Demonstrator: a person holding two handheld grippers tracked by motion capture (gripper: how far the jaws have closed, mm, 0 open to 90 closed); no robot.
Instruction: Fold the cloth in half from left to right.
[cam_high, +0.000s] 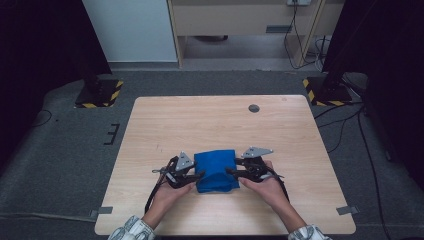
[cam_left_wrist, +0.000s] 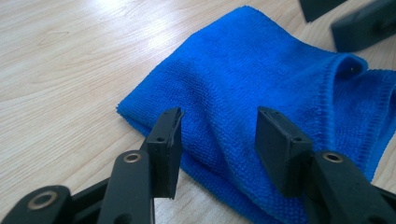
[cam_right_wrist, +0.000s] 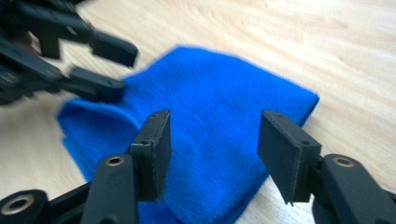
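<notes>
A folded blue cloth (cam_high: 215, 170) lies on the wooden table (cam_high: 215, 125) near its front edge. My left gripper (cam_high: 199, 175) is at the cloth's left side and my right gripper (cam_high: 231, 171) at its right side. In the left gripper view the open left gripper (cam_left_wrist: 218, 133) has its jaws spread above the blue cloth (cam_left_wrist: 261, 79) near its edge. The right gripper view has the open right gripper (cam_right_wrist: 214, 135) over the blue cloth (cam_right_wrist: 210, 121), nothing pinched, and the left gripper (cam_right_wrist: 105, 67) open across the cloth.
A small round grey disc (cam_high: 254, 108) sits in the table top at the back right. Tape marks (cam_high: 348, 210) sit at the front corners. Dark stands with striped bases (cam_high: 320, 92) flank the table on the floor.
</notes>
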